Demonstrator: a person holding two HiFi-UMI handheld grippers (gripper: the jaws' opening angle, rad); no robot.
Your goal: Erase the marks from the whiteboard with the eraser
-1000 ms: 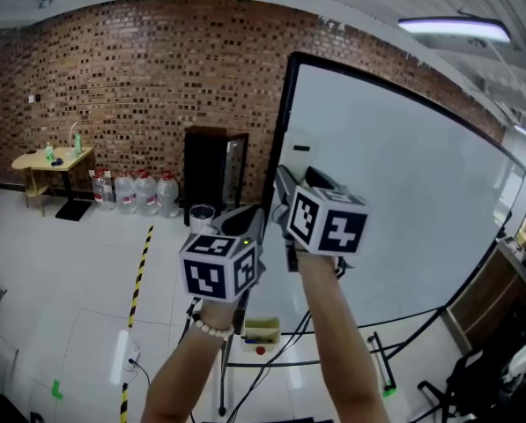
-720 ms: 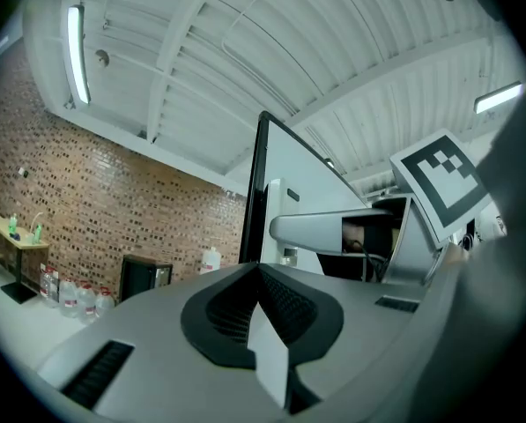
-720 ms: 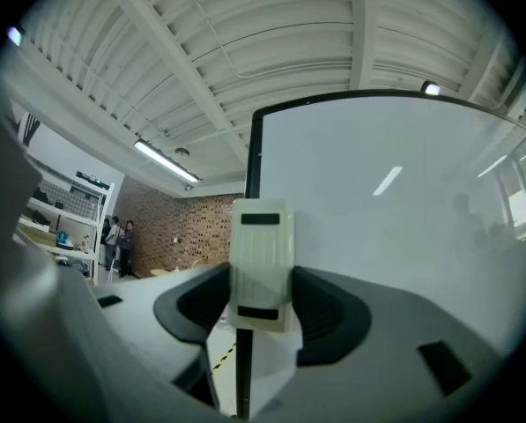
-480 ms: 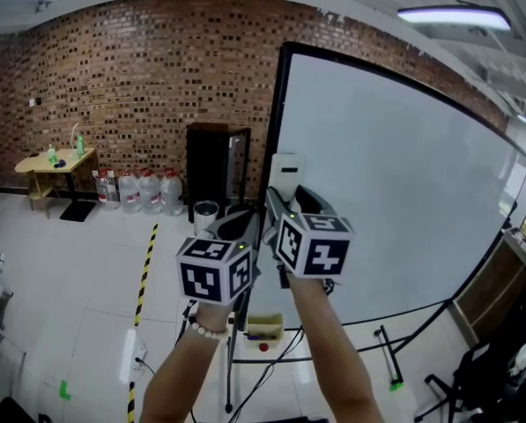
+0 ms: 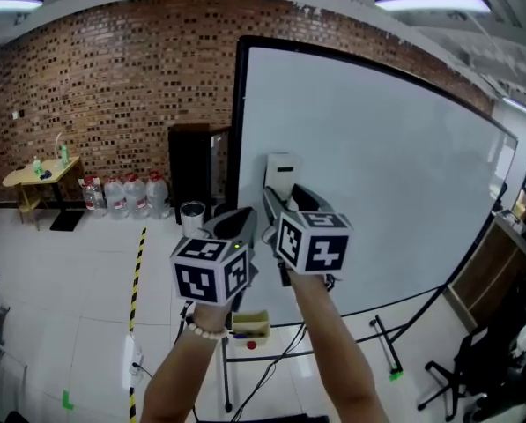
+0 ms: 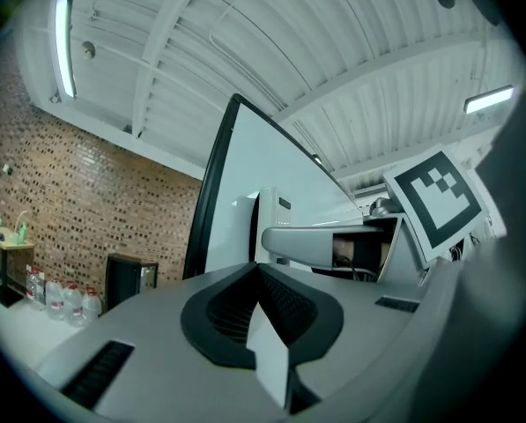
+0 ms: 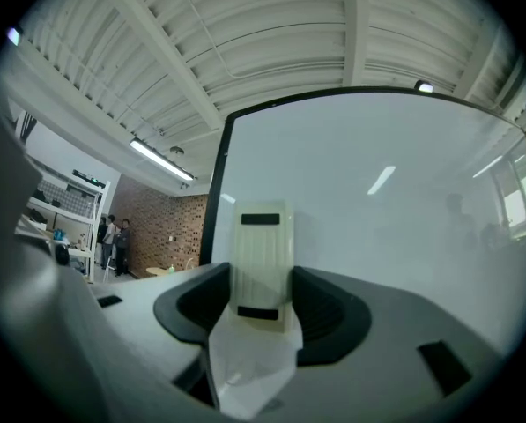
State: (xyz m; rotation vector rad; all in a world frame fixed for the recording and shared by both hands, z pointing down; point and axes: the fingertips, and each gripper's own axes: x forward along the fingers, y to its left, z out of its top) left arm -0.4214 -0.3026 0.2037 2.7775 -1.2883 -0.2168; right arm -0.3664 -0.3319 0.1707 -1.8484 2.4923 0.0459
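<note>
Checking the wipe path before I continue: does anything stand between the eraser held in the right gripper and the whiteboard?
Nothing visible does. The eraser, clamped in the right gripper, faces the whiteboard with only bare board ahead. The left gripper, shut and empty, sits off to its left, not between.

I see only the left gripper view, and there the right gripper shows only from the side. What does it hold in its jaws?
Observer: In the right gripper view, the right gripper is shut on the eraser, a cream block with two black bars.
Operator: Do you see marks on the board?
Observer: In the head view, the whiteboard looks clean. I find no dark marks on it.
Operator: Where on the board is the eraser?
Observer: In the head view it is close to the board's left edge, about halfway up.
</note>
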